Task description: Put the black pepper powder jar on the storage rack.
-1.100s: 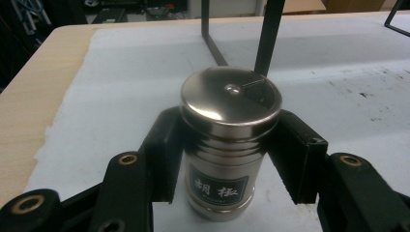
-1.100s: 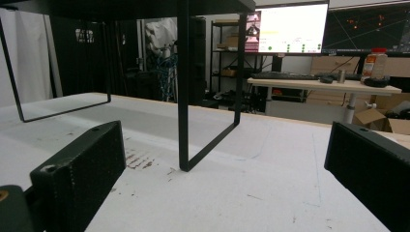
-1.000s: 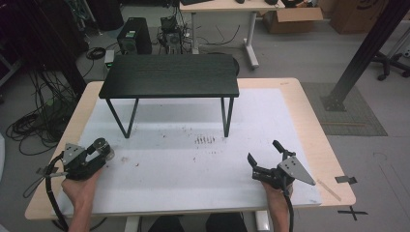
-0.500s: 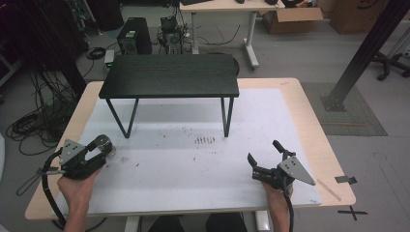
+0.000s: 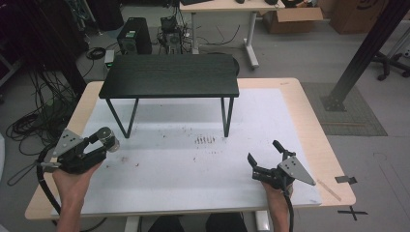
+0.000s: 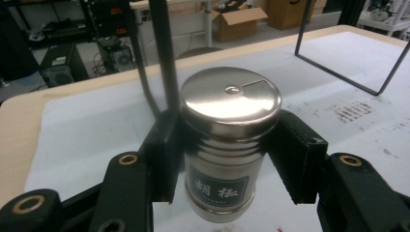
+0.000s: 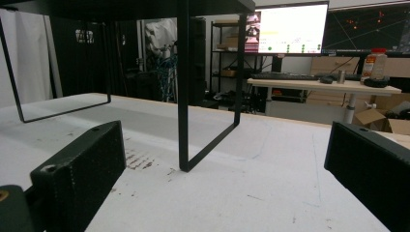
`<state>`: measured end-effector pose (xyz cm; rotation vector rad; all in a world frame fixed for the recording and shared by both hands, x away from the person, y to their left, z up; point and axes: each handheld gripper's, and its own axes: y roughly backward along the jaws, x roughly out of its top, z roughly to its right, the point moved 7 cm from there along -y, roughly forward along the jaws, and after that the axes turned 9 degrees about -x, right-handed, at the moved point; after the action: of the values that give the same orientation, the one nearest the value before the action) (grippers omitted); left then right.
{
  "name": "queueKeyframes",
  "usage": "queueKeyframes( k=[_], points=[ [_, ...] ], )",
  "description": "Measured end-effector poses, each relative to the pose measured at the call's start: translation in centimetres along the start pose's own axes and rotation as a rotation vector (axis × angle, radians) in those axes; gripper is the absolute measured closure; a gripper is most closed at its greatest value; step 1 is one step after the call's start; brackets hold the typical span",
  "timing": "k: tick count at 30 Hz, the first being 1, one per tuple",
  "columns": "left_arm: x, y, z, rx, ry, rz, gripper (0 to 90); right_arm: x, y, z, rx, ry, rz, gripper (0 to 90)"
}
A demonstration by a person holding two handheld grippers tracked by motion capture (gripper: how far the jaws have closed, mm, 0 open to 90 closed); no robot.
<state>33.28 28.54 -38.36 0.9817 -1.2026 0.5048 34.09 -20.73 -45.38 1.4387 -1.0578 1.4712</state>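
Note:
A steel shaker jar [image 6: 227, 140] with a shiny lid and a dark label is clamped between the black pads of my left gripper [image 6: 225, 154]. In the high view that jar [image 5: 107, 138] hangs a little above the white mat at the left, held by the left gripper [image 5: 99, 145]. My right gripper [image 5: 265, 157] rests near the mat's front right, jaws spread wide with nothing between them. From the right gripper view its pads [image 7: 82, 164] frame bare mat, and its midpoint [image 7: 227, 179] lies in front of the shelf's leg.
A small black shelf [image 5: 170, 76] on thin metal legs stands at the back middle of the white mat [image 5: 193, 174]. Dark specks [image 5: 205, 140] mark the mat near its centre. Cables, boxes and a desk sit on the floor beyond the table.
My left gripper has risen off the mat with the jar and drifted slightly right. The right gripper has stayed where it was.

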Motion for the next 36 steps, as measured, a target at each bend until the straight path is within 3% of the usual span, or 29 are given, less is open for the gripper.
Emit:
queueKeyframes(
  k=[14,24,36],
  points=[
    [4.5,0.1,1.4,-0.125,-0.047,0.002,49.2,0.0,0.0,0.0,0.0,0.0,0.0,0.7],
    [7.6,-0.4,2.9,-0.193,-0.118,-0.022,49.2,0.0,0.0,0.0,0.0,0.0,0.0,0.7],
    [11.4,-1.3,4.2,-0.283,-0.171,-0.033,49.2,0.0,0.0,0.0,0.0,0.001,0.001,0.7]
  ],
)
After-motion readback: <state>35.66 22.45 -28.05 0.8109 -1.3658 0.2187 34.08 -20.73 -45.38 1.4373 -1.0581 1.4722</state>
